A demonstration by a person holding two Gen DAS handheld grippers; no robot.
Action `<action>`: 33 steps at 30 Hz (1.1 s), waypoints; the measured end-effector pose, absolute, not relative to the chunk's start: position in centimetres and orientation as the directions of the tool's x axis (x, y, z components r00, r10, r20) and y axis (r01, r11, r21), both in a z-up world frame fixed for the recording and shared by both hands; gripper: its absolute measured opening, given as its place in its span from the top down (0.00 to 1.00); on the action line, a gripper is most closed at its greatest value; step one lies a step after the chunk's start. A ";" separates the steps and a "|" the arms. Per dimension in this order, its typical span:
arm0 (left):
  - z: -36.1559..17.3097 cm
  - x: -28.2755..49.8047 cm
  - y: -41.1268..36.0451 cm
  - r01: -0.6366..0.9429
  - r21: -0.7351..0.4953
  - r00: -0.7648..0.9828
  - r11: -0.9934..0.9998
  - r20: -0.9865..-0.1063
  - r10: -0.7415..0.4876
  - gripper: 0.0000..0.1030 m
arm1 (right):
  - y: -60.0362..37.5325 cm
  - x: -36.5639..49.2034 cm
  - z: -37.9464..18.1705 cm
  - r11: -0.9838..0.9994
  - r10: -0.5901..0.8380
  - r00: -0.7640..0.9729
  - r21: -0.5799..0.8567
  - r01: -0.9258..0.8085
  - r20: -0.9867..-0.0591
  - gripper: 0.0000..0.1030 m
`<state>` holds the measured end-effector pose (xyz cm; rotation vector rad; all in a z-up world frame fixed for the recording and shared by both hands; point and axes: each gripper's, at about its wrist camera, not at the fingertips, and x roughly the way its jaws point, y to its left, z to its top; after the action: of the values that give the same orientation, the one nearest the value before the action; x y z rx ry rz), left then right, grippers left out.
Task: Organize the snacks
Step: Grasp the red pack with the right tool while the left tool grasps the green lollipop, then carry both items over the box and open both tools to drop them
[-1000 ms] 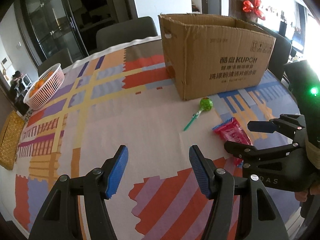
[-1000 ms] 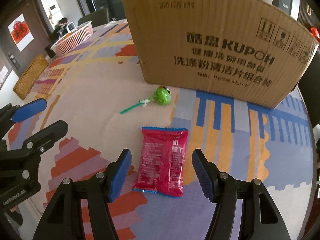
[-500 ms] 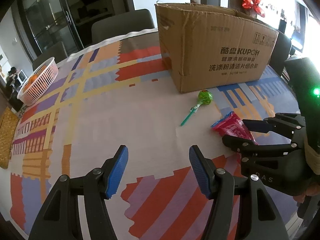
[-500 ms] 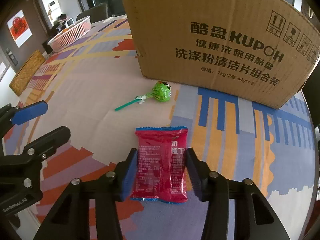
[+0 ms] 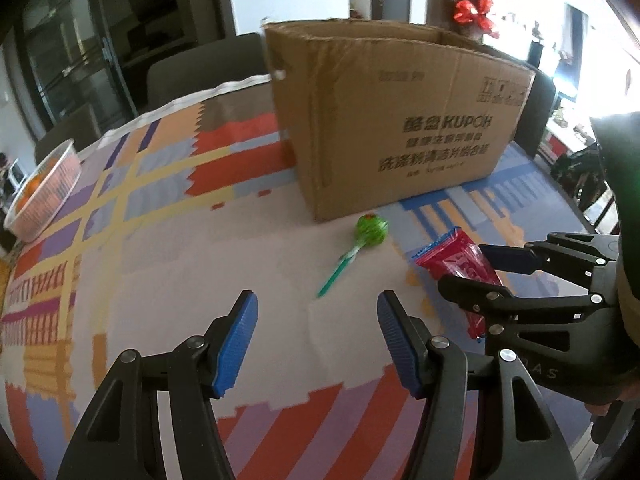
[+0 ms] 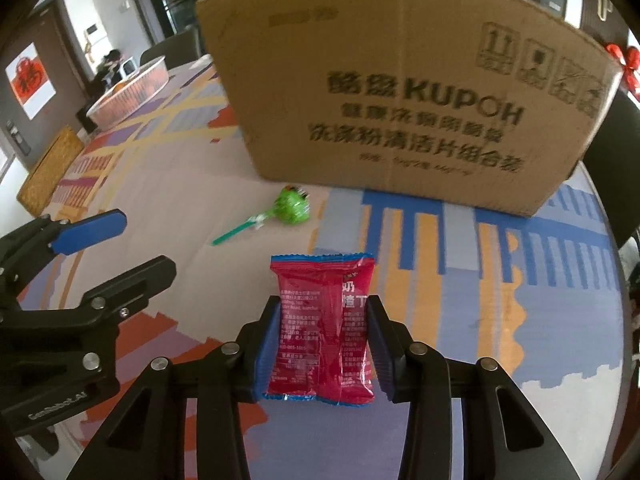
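Left wrist view: our left gripper [image 5: 316,344] hangs open, empty; the green lollipop [image 5: 370,231] lies ahead, before the cardboard box [image 5: 400,132].
Right wrist view: our right gripper [image 6: 322,350] pinches the red snack packet [image 6: 322,328] by both edges, apparently for boxing.

At your twelve o'clock stood grey chairs [image 5: 200,68]; dark glass doors [image 5: 80,52] at ten; a bright window [image 5: 600,40] at two.

A white basket [image 5: 44,192] of oranges sits on the patterned tablecloth [image 5: 160,240], chairs [image 5: 204,68] behind.
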<state>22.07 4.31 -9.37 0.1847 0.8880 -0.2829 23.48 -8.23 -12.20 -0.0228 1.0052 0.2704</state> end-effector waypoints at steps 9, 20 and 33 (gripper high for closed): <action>-9.7 24.7 2.0 0.379 -0.001 0.582 0.925 -0.777 -0.240 0.51 | -10.6 23.9 -10.6 0.981 0.178 0.569 0.097 -0.169 -0.803 0.59; -11.5 27.2 -0.6 0.408 -0.013 0.551 0.913 -0.794 -0.258 0.65 | -13.6 24.1 -10.3 0.988 0.154 0.593 0.115 -0.104 -0.791 0.59; -12.7 28.5 -1.7 0.407 0.010 0.542 0.913 -0.807 -0.233 0.74 | -14.7 24.7 -10.9 0.986 0.163 0.585 0.146 -0.076 -0.794 0.59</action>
<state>28.53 -1.72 -12.72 0.2059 0.9235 -0.3830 24.73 -14.74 -10.87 0.1004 0.9357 0.1396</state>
